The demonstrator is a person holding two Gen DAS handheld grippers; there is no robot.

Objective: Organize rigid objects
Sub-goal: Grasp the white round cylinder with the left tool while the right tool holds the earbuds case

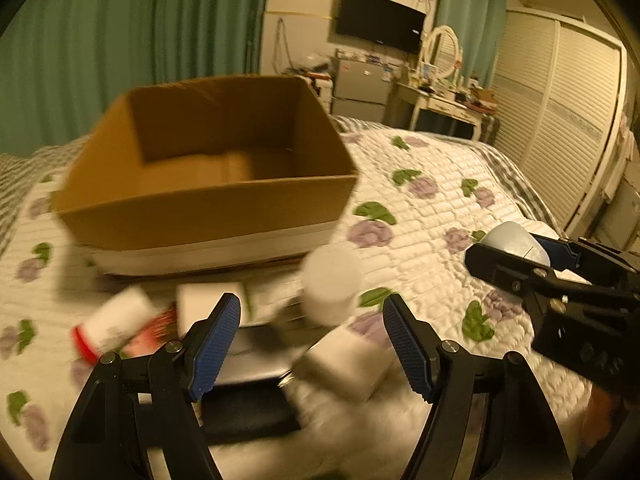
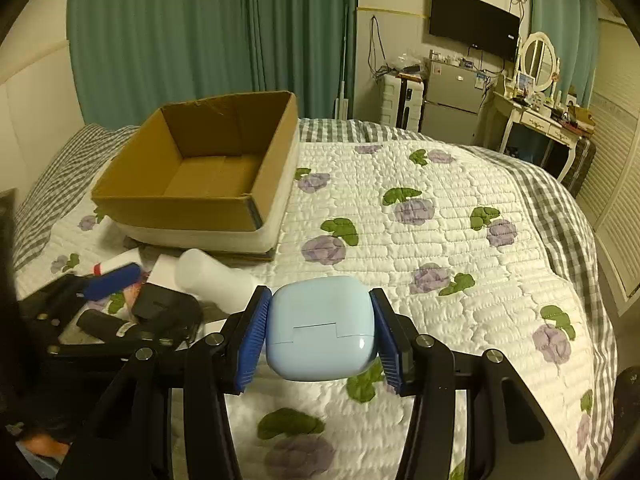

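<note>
The cardboard box (image 2: 200, 168) sits open on the quilt (image 2: 440, 240) at about 10 o'clock in the right wrist view, resting on a white slab (image 2: 208, 238). What shows of its floor is bare cardboard; the near wall hides the front strip.

The right gripper (image 2: 320, 332) is closed on a pale blue case (image 2: 322, 330), both blue pads (image 2: 250, 344) pressed against its sides, the case held above the quilt. A seam line runs across its face. No writing on it can be read.

The left gripper (image 1: 312, 344) stands wide open with nothing between its fingers. It hovers over a pile at 6 o'clock of the box: a white bottle (image 1: 332, 290), a white block (image 1: 346, 364), a red-capped tube (image 1: 116, 326), a flat black item (image 1: 248, 408). That view is motion-blurred, so labels there are illegible. In the left wrist view the right gripper (image 1: 516, 254) appears at 3 o'clock with the case (image 1: 514, 240).

A TV (image 2: 474, 22) hangs at 1 o'clock.
</note>
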